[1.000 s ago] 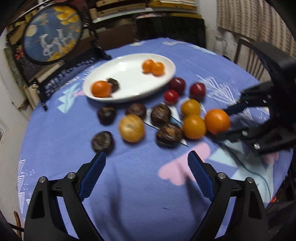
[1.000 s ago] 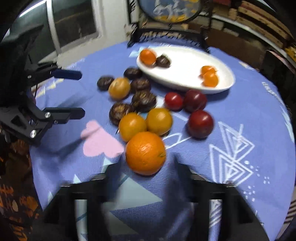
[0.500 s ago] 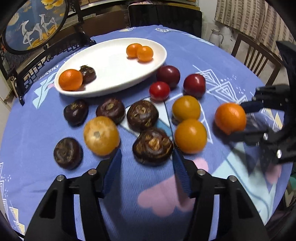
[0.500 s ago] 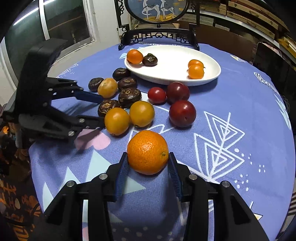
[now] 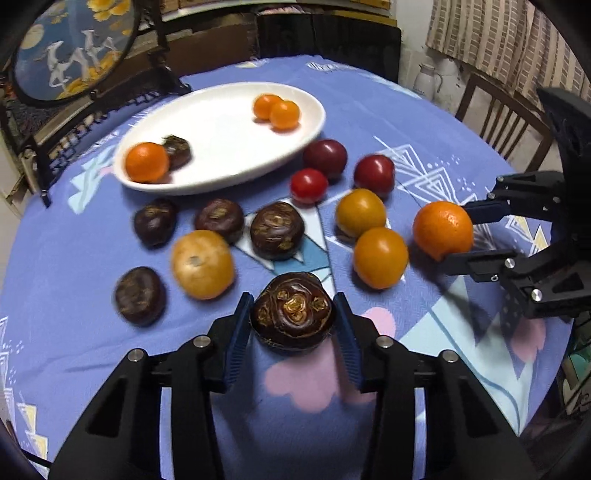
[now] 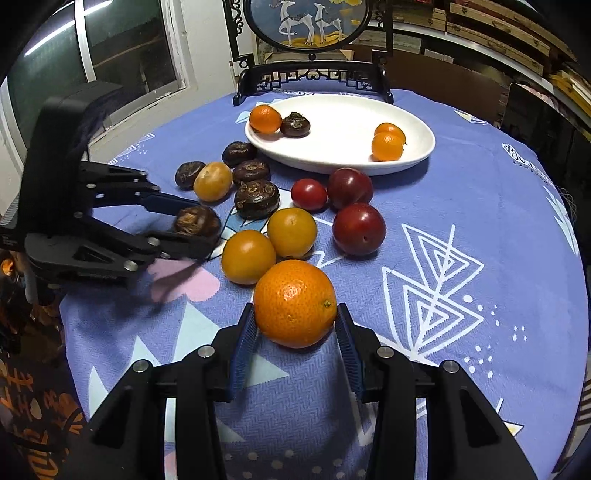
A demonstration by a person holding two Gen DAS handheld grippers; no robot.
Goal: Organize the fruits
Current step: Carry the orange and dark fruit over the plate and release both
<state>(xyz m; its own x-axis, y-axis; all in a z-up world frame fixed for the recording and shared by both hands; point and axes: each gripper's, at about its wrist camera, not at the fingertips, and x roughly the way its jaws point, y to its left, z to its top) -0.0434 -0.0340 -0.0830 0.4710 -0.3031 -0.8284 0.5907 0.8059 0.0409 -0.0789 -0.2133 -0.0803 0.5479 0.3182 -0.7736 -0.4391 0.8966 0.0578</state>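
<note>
My left gripper (image 5: 292, 325) is shut on a dark brown water chestnut (image 5: 292, 316), held just above the blue cloth; it also shows in the right wrist view (image 6: 195, 220). My right gripper (image 6: 295, 325) is shut on a large orange (image 6: 294, 303), which also shows in the left wrist view (image 5: 442, 229). A white oval plate (image 5: 229, 147) at the back holds a small orange (image 5: 146, 162), a water chestnut (image 5: 178, 151) and two kumquats (image 5: 277, 110).
Loose on the cloth lie several dark water chestnuts (image 5: 277, 229), yellow-orange fruits (image 5: 380, 256), two dark red plums (image 5: 373, 175) and a red tomato (image 5: 308, 185). A framed round screen (image 6: 308, 22) stands behind the plate. A chair (image 5: 495, 118) stands past the table edge.
My left gripper moved forward and closed on the nearest water chestnut. My right gripper closed on the large orange and holds it.
</note>
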